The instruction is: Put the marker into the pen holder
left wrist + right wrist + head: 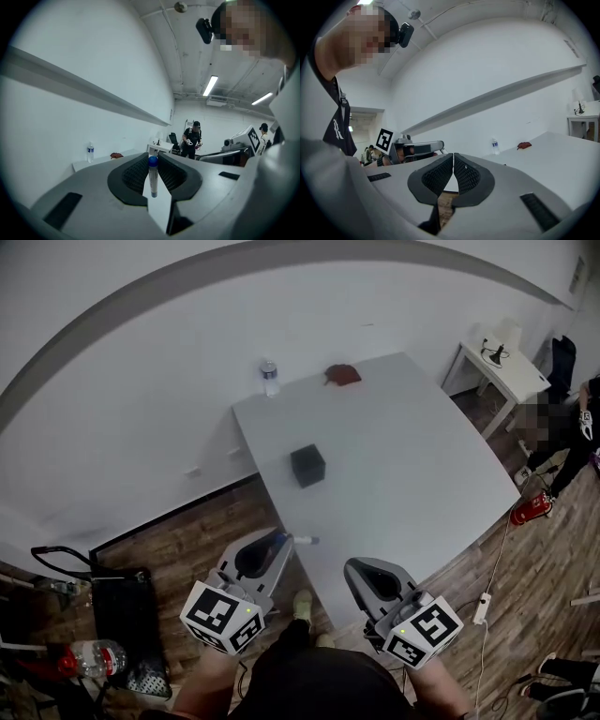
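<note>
The pen holder [307, 466] is a small black cube standing on the white table [412, 474], left of its middle. My left gripper [279, 540] hangs off the table's near left corner, shut on a white marker [306, 540] that pokes out to the right. In the left gripper view the marker [153, 180] stands upright between the pads, blue cap on top, with the left gripper [152, 161] pressed on it. My right gripper [352, 567] sits in front of the table's near edge. The right gripper [453, 158] has its jaws together and holds nothing.
A water bottle [270, 378] and a red object [343, 375] stand at the table's far end. A small white side table [502, 371] is at the right, with a person [562, 427] and a red extinguisher [531, 509] near it. A black bag [117, 606] lies on the floor at the left.
</note>
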A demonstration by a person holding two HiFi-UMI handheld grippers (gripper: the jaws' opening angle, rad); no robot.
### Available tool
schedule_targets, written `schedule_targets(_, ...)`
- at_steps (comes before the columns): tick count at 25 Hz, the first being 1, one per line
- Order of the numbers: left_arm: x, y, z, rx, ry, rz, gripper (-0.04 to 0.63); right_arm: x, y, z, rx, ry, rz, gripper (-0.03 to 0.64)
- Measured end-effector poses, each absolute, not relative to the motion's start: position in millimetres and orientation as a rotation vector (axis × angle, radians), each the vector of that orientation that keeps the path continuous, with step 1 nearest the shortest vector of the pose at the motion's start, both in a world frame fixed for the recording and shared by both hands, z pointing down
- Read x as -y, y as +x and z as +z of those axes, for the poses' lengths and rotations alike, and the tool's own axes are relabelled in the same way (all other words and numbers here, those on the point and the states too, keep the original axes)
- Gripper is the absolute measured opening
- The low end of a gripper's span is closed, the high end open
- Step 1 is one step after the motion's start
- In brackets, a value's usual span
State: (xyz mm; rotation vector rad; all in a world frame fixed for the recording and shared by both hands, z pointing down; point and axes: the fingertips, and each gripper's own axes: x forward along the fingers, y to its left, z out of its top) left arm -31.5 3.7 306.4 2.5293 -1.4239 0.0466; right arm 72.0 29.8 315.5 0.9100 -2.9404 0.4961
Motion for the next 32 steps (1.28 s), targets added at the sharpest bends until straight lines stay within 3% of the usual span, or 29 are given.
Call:
schedule_targets(23, 174, -83, 367, 1.328, 2.535, 0.164, 0.063, 100, 18, 358, 2.762, 1.051, 0.626, 0.017)
schedule_targets(32, 224, -80, 404, 1.325, 2.531, 0.253, 0.063, 116, 31, 370, 2.694, 1.113, 0.677, 0.017)
